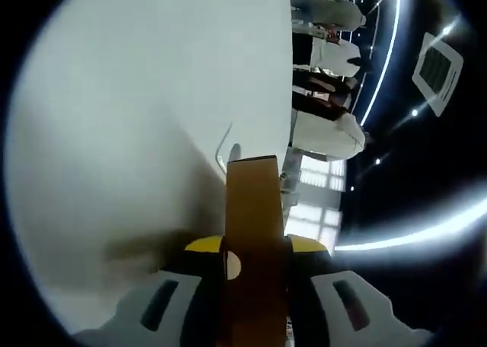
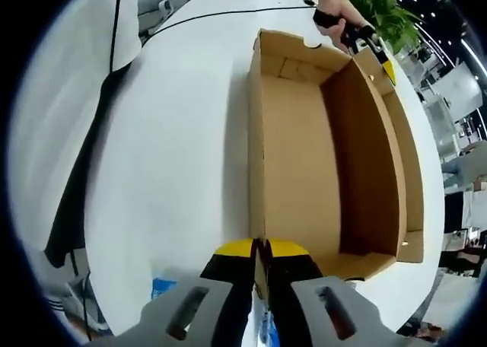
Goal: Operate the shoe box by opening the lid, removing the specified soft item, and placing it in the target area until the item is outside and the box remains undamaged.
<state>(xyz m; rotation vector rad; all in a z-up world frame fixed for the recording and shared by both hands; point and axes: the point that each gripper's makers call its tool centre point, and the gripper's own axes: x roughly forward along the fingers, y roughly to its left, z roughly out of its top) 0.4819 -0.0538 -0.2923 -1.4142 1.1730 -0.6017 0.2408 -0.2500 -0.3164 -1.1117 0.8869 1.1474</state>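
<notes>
Open shoe box (image 2: 304, 172) lies lengthwise away from right gripper (image 2: 261, 265), clamped on its near wall; left gripper (image 1: 255, 259) clamps the lid flap (image 1: 255, 233).

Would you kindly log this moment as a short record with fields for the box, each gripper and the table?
box: cardboard shoe box, open, interior bare where visible
lid: flap held open at the far side
left gripper: shut on the cardboard flap edge; also seen at the box's far corner
right gripper: shut on the near box wall
table: white
soft item: not visible
</notes>
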